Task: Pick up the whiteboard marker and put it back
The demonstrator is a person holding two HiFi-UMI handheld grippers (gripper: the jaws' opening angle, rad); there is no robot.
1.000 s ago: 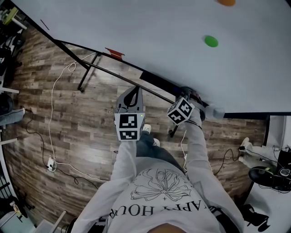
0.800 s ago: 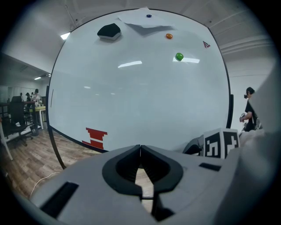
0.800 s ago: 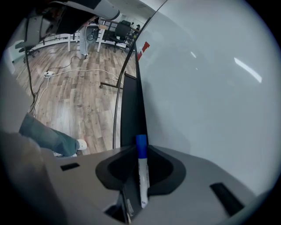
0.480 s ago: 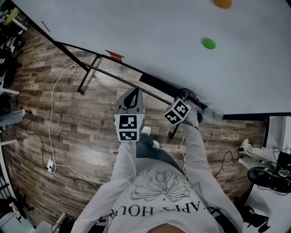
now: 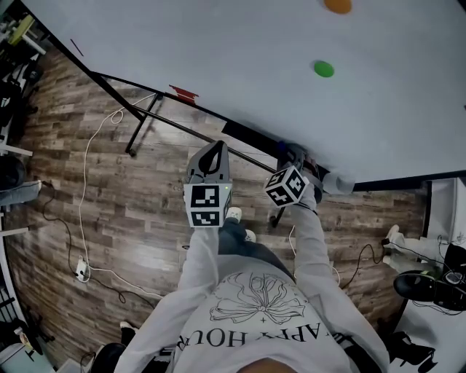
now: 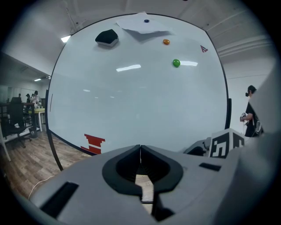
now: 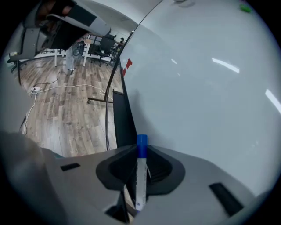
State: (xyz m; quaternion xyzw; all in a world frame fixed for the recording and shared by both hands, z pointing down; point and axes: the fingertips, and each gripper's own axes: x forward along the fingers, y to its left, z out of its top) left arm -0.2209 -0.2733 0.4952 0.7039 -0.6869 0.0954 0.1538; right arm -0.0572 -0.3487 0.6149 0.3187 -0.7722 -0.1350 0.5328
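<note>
A white whiteboard marker [image 7: 140, 180] with a blue cap stands lengthwise between the jaws of my right gripper [image 7: 139, 154], cap end toward the board. The jaws are closing, and both press on its barrel. In the head view the right gripper [image 5: 293, 156] is at the black tray [image 5: 246, 136] along the lower edge of the whiteboard [image 5: 240, 51]; the marker is hidden there. My left gripper [image 5: 212, 151] hangs to its left over the floor. Its jaws are shut with nothing between them [image 6: 140, 147].
The board carries a green magnet [image 5: 323, 69], an orange magnet [image 5: 337, 5], a black eraser [image 6: 106, 37], a pinned sheet [image 6: 142, 25] and a red mark [image 6: 93, 143]. The black stand legs [image 5: 142, 124] and a white cable [image 5: 86, 167] are on the wooden floor.
The right gripper has rolled a little at the tray, its cube showing a different tilt. The left gripper has kept its place.
</note>
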